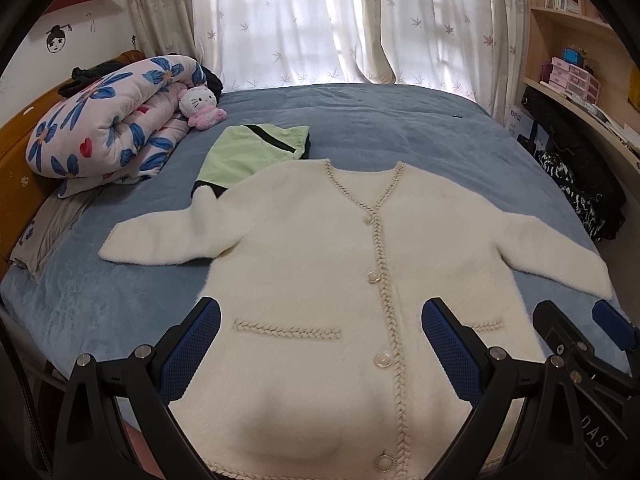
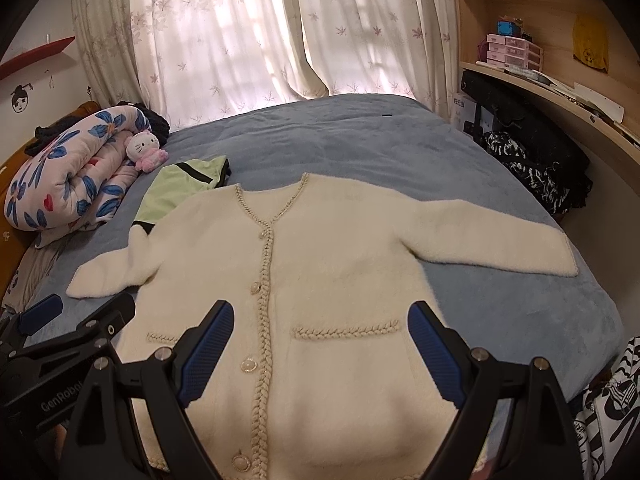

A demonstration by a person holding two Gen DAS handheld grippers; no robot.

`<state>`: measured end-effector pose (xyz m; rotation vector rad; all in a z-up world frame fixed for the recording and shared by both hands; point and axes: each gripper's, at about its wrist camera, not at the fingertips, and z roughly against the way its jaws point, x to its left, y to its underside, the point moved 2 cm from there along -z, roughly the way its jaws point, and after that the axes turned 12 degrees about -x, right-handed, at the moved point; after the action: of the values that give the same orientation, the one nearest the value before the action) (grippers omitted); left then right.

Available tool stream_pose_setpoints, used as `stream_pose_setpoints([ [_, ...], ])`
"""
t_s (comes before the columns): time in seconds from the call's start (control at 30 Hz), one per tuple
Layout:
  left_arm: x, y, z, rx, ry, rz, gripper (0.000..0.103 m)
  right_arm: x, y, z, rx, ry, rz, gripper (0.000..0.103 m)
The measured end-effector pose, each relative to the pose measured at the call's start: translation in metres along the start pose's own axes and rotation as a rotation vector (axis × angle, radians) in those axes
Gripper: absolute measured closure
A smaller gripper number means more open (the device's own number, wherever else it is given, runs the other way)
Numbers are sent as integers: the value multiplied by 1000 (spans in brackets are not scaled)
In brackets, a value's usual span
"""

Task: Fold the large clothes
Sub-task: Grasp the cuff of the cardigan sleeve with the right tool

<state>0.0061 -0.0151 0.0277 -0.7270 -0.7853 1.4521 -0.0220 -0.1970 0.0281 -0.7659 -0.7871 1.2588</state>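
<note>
Green folded garment (image 1: 256,148) tucked under cream cardigan's (image 1: 328,264) left shoulder on blue bed (image 1: 380,128); cardigan flat, buttoned, sleeves spread; left gripper (image 1: 320,344) and right gripper (image 2: 322,344) both gaping, empty.

Rolled floral quilt (image 1: 108,128), perhaps plush cat (image 1: 200,106)

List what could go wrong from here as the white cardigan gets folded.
The cardigan overlaps the folded green garment at one shoulder; lifting that sleeve may drag it along. The other sleeve reaches the bed's edge and could slip off. Both grippers are open above the thick fluffy fabric, so pinches may slip.
</note>
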Motion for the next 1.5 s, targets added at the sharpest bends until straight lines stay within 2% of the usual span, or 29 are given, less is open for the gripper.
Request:
stream_pose_setpoints([
  [0.4,-26,-25,-7,-54,44,-28,3,-19,-23,-11,-8,-22,-6,14],
  [0.67,-60,-54,-16,-97,55,-83,3,-61,-55,-21,-31,-8,-61,14],
  [0.9,-94,-85,-30,-180,71,-118,3,-108,-85,-28,-67,72,-89,14],
  [1.0,-108,-95,-41,-179,98,-116,3,-131,-98,-31,-80,96,-108,14],
  [1.07,-120,-102,-54,-168,136,-98,3,-149,-105,-35,-86,145,-104,14],
  [1.13,-131,-107,-67,-150,162,-84,3,-162,-109,-42,-74,183,-105,14],
  [1.27,-161,-112,-85,-171,185,-103,3,-206,-109,-70,-8,217,-159,14],
  [1.33,-178,-112,-94,-169,212,-129,3,-228,-102,-85,26,236,-206,14],
  [1.43,-205,-110,-115,-124,292,-122,3,-261,-83,-107,82,290,-270,14],
  [1.5,-220,-107,-130,-95,314,-121,3,-288,-67,-122,115,320,-340,14],
])
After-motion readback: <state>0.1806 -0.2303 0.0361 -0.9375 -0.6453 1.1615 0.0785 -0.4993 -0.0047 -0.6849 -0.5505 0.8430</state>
